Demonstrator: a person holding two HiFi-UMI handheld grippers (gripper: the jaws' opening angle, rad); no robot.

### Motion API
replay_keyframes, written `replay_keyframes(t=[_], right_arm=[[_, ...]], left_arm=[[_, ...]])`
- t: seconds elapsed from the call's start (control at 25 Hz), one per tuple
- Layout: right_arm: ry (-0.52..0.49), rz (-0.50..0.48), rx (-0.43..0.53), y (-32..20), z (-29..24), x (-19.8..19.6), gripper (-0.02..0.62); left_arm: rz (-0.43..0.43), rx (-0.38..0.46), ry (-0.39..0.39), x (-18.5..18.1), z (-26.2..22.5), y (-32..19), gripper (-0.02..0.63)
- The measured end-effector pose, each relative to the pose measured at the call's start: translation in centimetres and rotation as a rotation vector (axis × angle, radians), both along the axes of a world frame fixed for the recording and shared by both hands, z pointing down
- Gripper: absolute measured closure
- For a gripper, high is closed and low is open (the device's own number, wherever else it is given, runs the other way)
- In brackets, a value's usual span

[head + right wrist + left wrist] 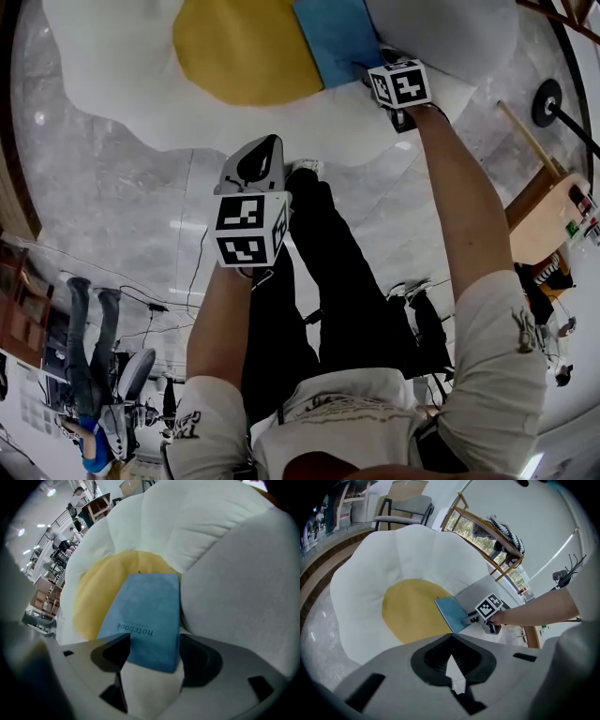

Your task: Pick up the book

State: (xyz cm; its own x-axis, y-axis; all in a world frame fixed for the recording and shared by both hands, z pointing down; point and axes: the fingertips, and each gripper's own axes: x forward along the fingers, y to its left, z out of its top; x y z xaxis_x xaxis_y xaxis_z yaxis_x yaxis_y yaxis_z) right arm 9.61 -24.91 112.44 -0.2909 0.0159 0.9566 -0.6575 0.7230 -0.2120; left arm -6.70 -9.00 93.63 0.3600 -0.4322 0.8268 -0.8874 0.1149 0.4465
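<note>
**Q:** What was recorded in the head view?

**A:** A white cushion [112, 84] with a yellow centre [244, 47] was seen on the marble floor [112, 197]. The book [337, 37], blue-covered, was laid flat on the cushion, with one side on the yellow centre. The right gripper [375, 67] was held at the book's near edge. The left gripper [261, 155] was held well apart from the book, above the cushion's rim.

**Q:** What was established from the left gripper view?

**A:** The jaws of the left gripper [452, 667] were found drawn together, with only a narrow wedge of light left between them, and nothing was held. The book [450, 613] was seen further off, on the edge of the yellow centre [410, 611], with the right gripper [472, 619] at its near corner. A pale grey surface [480, 592] was noted beside the book. It may have been a second pad, but its nature could not be confirmed.

**Q:** And from the right gripper view?

**A:** The jaws of the right gripper [152, 667] were found spread wide. The near end of the book [147, 616] was framed between them, with the word "notebook" legible on its cover. No pressure of the pads on the cover could be made out, so no grip was recorded. The pale grey surface [239, 588] was seen just beside the book.
</note>
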Motion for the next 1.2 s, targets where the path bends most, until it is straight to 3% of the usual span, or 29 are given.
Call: replay_keyframes(t=[0.32, 0.6, 1.0, 1.2], right_arm=[[-0.023, 0.049, -0.140, 0.2, 1.6, -0.2, 0.295], [-0.101, 0.073, -0.267, 0.8, 2.4, -0.2, 0.296], [-0.125, 0.062, -0.155, 0.9, 1.4, -1.1, 0.303], [-0.068, 0.043, -0.078, 1.2, 0.1, -0.9, 0.403]], left_arm=[[0.003, -0.027, 0.000, -0.3, 1.5, 0.9, 0.589], [0.028, -0.032, -0.008, 0.0, 2.4, 1.0, 0.589], [0.046, -0.049, 0.005, 0.9, 2.4, 1.4, 0.589], [0.055, -0.031, 0.007, 1.1, 1.7, 0.9, 0.589]])
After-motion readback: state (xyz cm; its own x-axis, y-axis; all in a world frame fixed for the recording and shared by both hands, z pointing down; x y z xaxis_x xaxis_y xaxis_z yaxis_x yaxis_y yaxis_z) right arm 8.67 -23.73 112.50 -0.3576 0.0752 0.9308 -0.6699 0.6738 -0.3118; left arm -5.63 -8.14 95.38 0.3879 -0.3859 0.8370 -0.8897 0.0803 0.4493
